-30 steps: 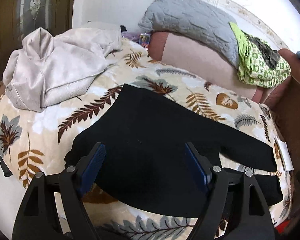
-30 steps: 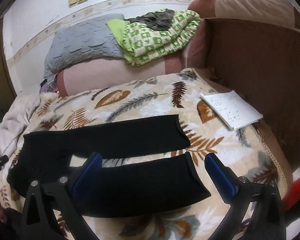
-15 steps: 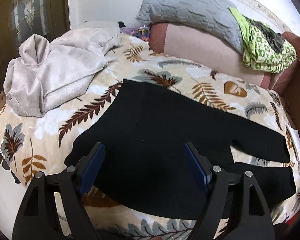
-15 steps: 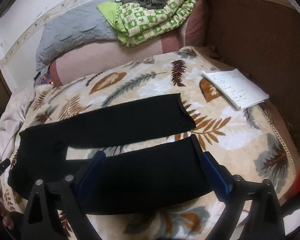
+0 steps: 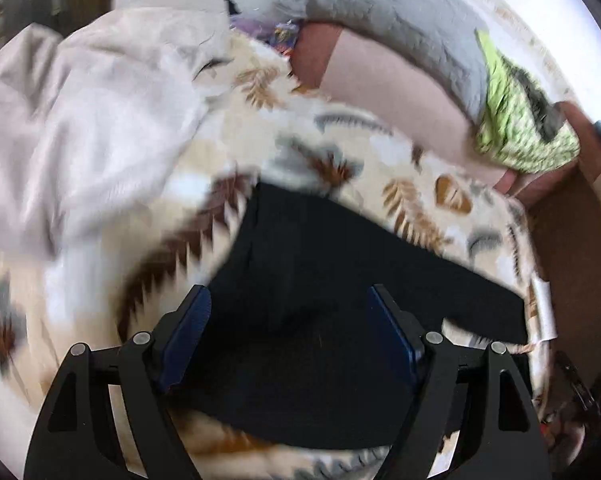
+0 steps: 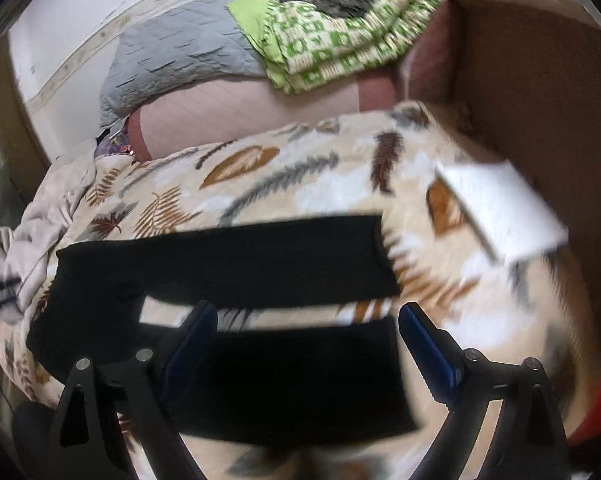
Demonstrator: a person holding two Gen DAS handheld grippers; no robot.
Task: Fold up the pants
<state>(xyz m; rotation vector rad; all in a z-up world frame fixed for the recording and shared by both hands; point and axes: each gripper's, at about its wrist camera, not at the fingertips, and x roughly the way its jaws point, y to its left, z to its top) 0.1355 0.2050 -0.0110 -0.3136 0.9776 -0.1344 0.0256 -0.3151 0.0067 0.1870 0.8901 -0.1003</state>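
Note:
Black pants [image 5: 320, 280] lie flat on a leaf-patterned blanket [image 5: 412, 184], waist to the left and both legs stretched to the right. My left gripper [image 5: 290, 320] is open, its blue pads straddling the waist end just above the cloth. In the right wrist view the pants [image 6: 228, 260] show both legs side by side with a strip of blanket [image 6: 300, 176] between them. My right gripper [image 6: 306, 334] is open over the cuff end of the near leg. Both views are blurred.
A crumpled beige garment [image 5: 84, 120] lies on the blanket's left. A grey pillow [image 5: 380, 12] and a green checked cloth [image 6: 340, 32] rest at the back. A white notebook [image 6: 500, 208] lies by the brown board [image 6: 540, 100] at the right.
Both grippers have dropped closer to the pants. The left has come in over the waist and the right has narrowed a little over the near leg's cuff. The pants have not moved.

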